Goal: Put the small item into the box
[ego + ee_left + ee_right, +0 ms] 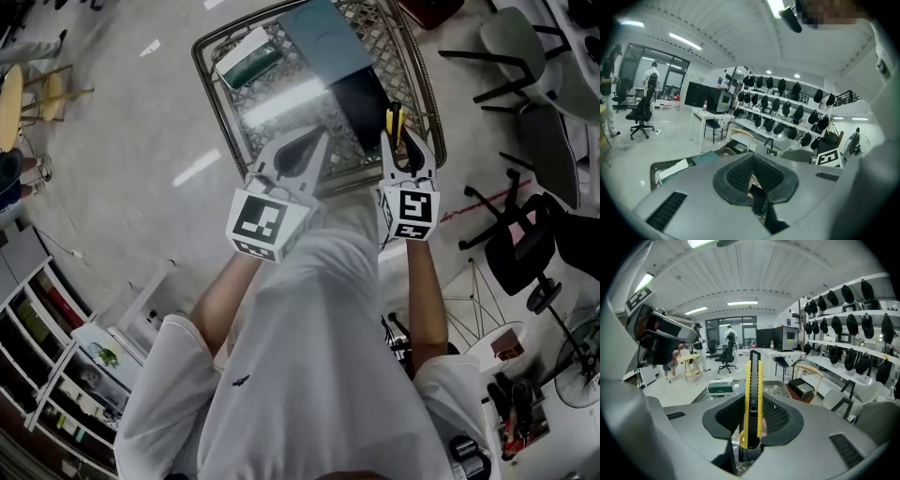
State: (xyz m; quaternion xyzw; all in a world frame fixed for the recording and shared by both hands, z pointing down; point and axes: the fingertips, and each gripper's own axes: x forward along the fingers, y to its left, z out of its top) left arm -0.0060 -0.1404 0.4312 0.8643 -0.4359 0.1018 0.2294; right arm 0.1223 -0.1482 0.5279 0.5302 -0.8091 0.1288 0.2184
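Note:
My right gripper (403,148) is shut on a yellow and black utility knife (395,122), which stands upright between its pads (752,397). It hovers over the near right edge of a wire mesh basket (424,94). A green box with a white top (248,58) lies in the basket's far left corner and also shows in the right gripper view (720,388). My left gripper (305,150) hangs over the basket's near edge, its jaws closed together with nothing between them (752,171). A grey-blue flat panel (323,42) and a dark item (361,103) also lie in the basket.
Grey chairs (525,56) and a black office chair (525,253) stand to the right. Shelving (47,366) is at the lower left and a wooden stool (33,94) at the far left. Helmet racks (787,108) and people (698,352) are farther off.

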